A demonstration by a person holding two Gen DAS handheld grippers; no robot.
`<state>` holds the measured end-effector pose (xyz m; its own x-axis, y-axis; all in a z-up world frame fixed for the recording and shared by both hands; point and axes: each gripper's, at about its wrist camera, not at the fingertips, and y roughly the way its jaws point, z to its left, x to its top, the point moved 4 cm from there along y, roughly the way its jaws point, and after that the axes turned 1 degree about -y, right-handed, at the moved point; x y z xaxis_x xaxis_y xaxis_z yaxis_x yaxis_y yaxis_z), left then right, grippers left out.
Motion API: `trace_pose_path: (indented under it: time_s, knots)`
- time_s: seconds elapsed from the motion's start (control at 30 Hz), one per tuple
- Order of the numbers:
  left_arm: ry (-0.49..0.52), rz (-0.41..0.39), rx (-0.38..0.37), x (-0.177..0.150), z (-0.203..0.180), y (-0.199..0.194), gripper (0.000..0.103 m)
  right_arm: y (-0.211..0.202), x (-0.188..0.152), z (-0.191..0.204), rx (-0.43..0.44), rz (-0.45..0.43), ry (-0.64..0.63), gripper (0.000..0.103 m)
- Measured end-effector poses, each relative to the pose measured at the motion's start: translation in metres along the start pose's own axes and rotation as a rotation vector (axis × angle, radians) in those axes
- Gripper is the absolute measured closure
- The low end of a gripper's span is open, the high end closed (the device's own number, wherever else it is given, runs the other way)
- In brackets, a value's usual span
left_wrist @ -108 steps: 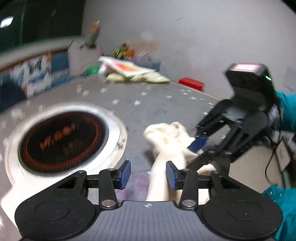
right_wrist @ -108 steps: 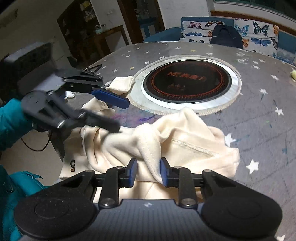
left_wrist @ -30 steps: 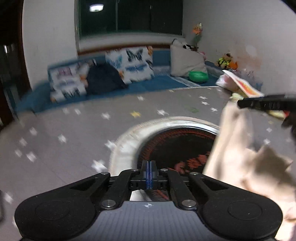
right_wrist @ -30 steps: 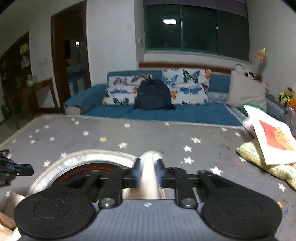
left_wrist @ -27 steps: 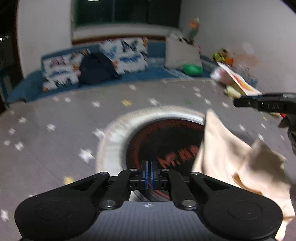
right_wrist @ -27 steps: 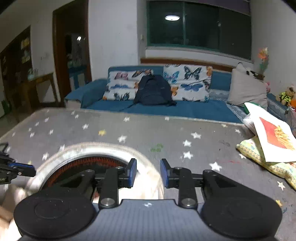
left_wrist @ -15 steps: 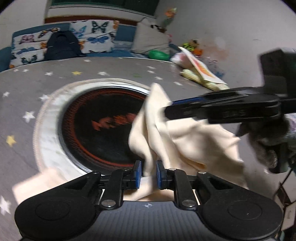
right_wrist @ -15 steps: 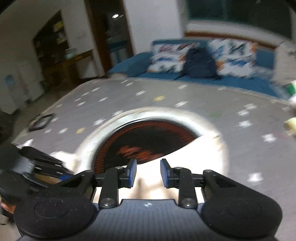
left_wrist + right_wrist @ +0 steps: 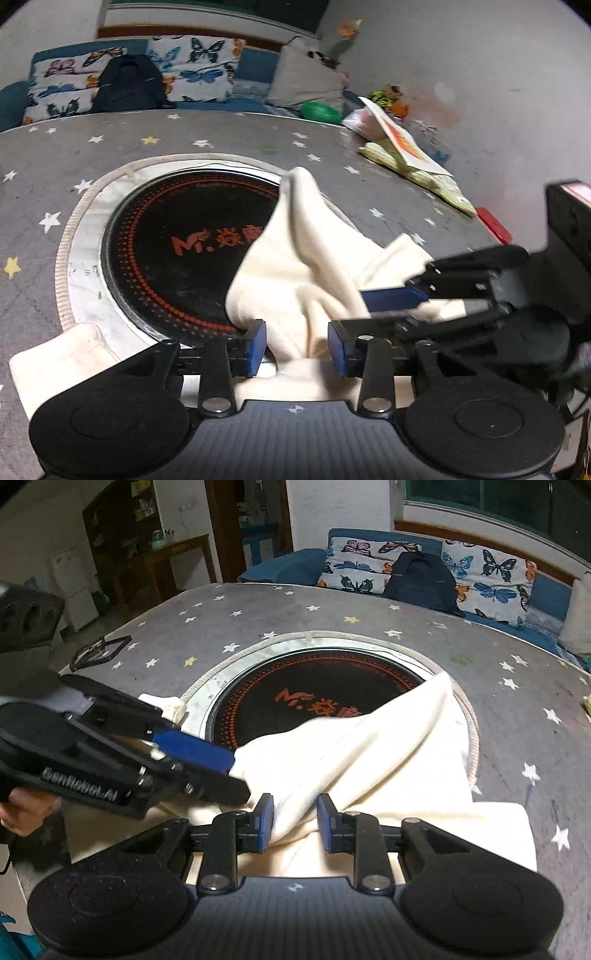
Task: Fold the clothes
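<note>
A cream garment (image 9: 306, 266) lies crumpled across the near right side of the round black hob (image 9: 166, 251), one corner still sticking up. My left gripper (image 9: 296, 348) is low over its near edge with the jaws opening. A fold sits between the pads, loose on the left side. In the right wrist view the garment (image 9: 399, 760) spreads from the hob (image 9: 314, 698) toward me. My right gripper (image 9: 295, 821) is closing, its pads pressing a fold. The left gripper (image 9: 236, 775) reaches in from the left, and the right gripper (image 9: 365, 308) from the right.
The grey star-print table (image 9: 55, 162) carries a book on green packets (image 9: 406, 155) and a red block (image 9: 493, 225) at the far right. A black frame (image 9: 99, 651) lies near the left edge. A sofa with a dark backpack (image 9: 421, 579) stands behind.
Both grippers have come down from looking across the room to the table. The garment that hung from the right gripper now lies over the hob. My left jaws have gone from shut to apart.
</note>
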<state>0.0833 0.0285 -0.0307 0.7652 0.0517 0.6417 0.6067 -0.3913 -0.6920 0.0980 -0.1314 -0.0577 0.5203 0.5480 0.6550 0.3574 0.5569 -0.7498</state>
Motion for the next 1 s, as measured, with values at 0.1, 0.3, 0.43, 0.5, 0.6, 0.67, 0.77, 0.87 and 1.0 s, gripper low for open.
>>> trace_pose_path:
  time_s: [0.1, 0.3, 0.43, 0.5, 0.6, 0.67, 0.77, 0.87, 1.0]
  knots:
    - [-0.030, -0.016, 0.020, 0.001, 0.004, -0.002, 0.060, -0.003, -0.004, -0.003, 0.004, -0.006, 0.010, 0.079]
    - [-0.061, 0.002, 0.049, 0.003, 0.007, 0.009, 0.062, -0.005, -0.007, -0.006, 0.007, -0.022, 0.021, 0.079]
    - [-0.035, -0.005, 0.062, 0.004, 0.004, 0.013, 0.096, -0.007, -0.007, -0.007, 0.007, -0.040, 0.030, 0.079]
    - [-0.002, -0.041, 0.113, 0.009, 0.005, 0.007, 0.099, -0.011, -0.004, -0.010, 0.015, -0.064, 0.055, 0.076]
    - [0.090, -0.161, 0.273, 0.029, 0.014, -0.016, 0.101, -0.024, 0.003, -0.018, 0.022, -0.127, 0.103, 0.074]
    - [0.131, -0.233, 0.385, 0.047, 0.027, -0.031, 0.101, -0.032, 0.006, -0.026, -0.010, -0.141, 0.101, 0.073]
    - [0.096, -0.255, 0.464, 0.066, 0.056, -0.043, 0.101, -0.036, 0.002, -0.034, -0.053, -0.119, 0.082, 0.073]
    - [0.024, -0.196, 0.380, 0.062, 0.075, -0.044, 0.101, -0.041, -0.008, -0.033, -0.037, -0.083, 0.055, 0.072]
    - [0.024, -0.109, 0.271, 0.036, 0.066, -0.030, 0.099, -0.043, -0.023, -0.012, 0.006, -0.043, -0.030, 0.061]
